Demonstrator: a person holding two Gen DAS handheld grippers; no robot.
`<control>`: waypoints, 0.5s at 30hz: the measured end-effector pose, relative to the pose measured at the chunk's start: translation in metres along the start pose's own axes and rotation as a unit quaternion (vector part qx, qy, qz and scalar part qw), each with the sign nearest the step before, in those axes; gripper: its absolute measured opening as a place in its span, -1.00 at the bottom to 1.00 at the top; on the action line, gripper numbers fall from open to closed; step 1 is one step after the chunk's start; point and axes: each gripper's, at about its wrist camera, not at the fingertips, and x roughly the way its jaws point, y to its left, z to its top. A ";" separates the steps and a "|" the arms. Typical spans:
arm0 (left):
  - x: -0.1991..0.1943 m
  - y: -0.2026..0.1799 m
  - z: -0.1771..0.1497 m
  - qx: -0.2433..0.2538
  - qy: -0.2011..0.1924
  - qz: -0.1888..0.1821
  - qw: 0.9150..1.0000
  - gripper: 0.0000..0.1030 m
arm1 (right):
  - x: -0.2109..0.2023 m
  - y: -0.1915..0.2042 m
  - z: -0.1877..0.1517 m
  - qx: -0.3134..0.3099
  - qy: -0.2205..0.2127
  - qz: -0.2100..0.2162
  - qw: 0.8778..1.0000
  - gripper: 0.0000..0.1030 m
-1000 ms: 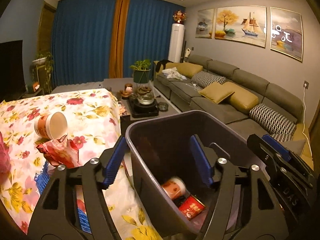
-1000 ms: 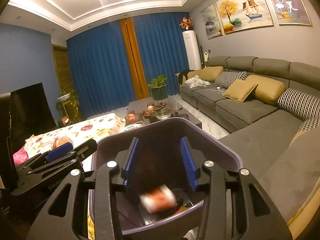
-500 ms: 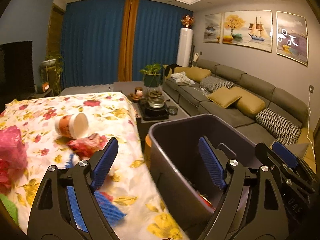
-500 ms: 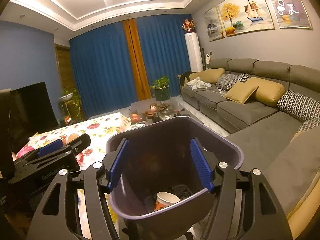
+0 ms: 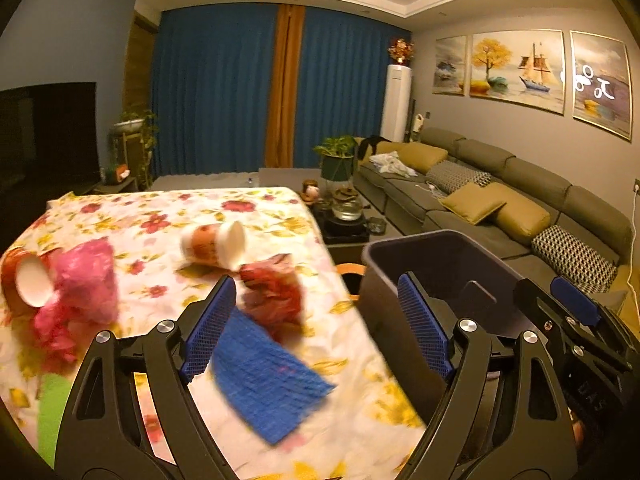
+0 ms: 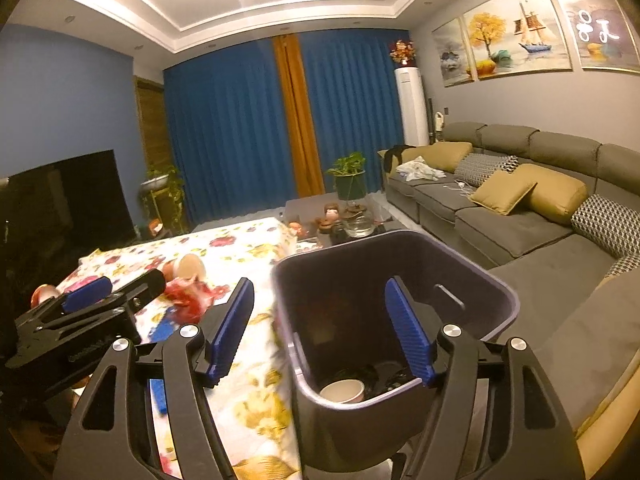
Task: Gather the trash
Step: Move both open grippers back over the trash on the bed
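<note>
Dim living room, blue curtains (image 5: 224, 92) across the back, long grey sofa (image 6: 520, 208) down the right wall. Nearer in, a table under a flowery cloth (image 5: 168, 216), and hard against its right edge a dark bin (image 6: 400, 280) already holding a paper cup (image 6: 342, 390) and some other bits too dark to make out.

Still plenty of trash lying on the cloth. Biggest down to smallest, roughly: a flat blue sheet (image 5: 268, 384), a pink plastic bag (image 5: 80, 284) with another cup (image 5: 26, 282) tipped over beside it, a white-and-red cup (image 5: 214, 242) on its side further back, and a crumpled red wrapper (image 5: 276, 294) touching that cup.

Left gripper (image 5: 318, 320) wide open with nothing between the pads, jaws just been opening. Blue sheet straight below and between the fingers, its near-left corner tucked behind the left pad; red wrapper just past the tips. Right gripper (image 6: 320, 328) also open and empty, jaws just been spreading too, hanging over the near left corner of the bin and straddling its wall.

Handling guess: all featherweight stuff. Wrapper and bag soft and crinkly, so probably best pinched at a bunched-up fold. Sheet looks thin and flat to the cloth, likely needs grabbing by an edge or corner. Cups squashy, likely to roll, so across the rim looks safest.
</note>
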 end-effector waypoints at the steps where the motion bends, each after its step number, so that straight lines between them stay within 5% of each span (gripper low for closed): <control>1: -0.004 0.006 -0.001 -0.003 -0.001 0.005 1.000 0.58 | -0.001 0.005 -0.001 -0.004 0.001 0.004 1.000 0.31; 15: -0.070 0.104 -0.033 -0.018 -0.008 0.097 0.995 0.58 | -0.002 0.078 -0.016 -0.046 0.021 0.053 0.997 0.32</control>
